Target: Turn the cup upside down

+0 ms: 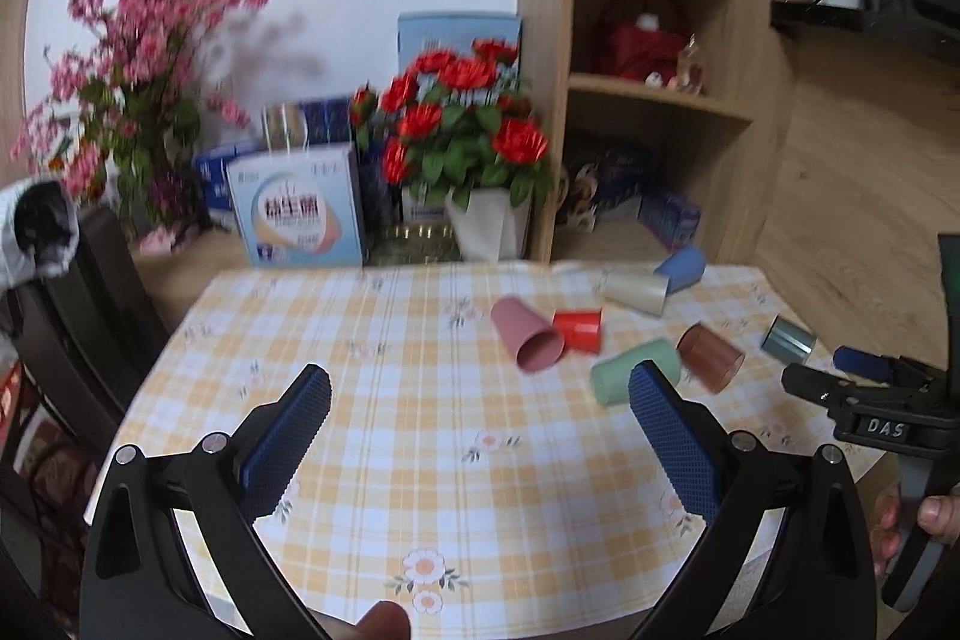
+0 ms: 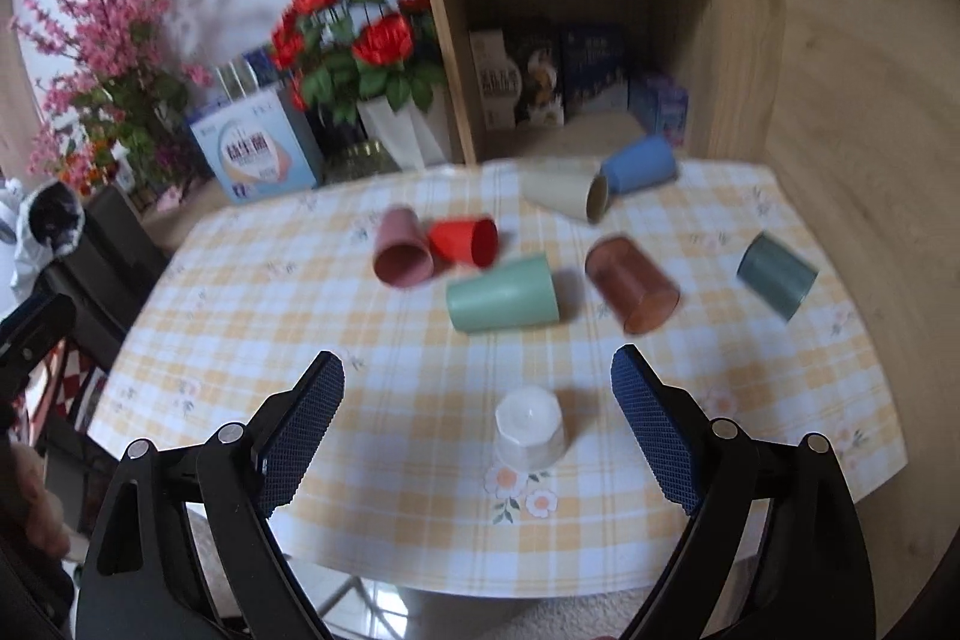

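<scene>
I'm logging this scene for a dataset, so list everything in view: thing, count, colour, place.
White cup: 1, upside down, near edge of the table, between the right claw's fingers.
Lying cups: 7 on their sides mid-table: pink, red, green, brown, grey-green, cream, blue.
Tablecloth: 1, yellow-white check with flowers.
Red flowers: 1 bunch, white pot, behind table.
Pink blossoms: 1 spray, far left.
Boxes: several, blue and white, behind table.
Shelf: 1, wooden, holding a red item and boxes.
Left claw: open, holding nothing.
Right claw: open, holding nothing.
</scene>
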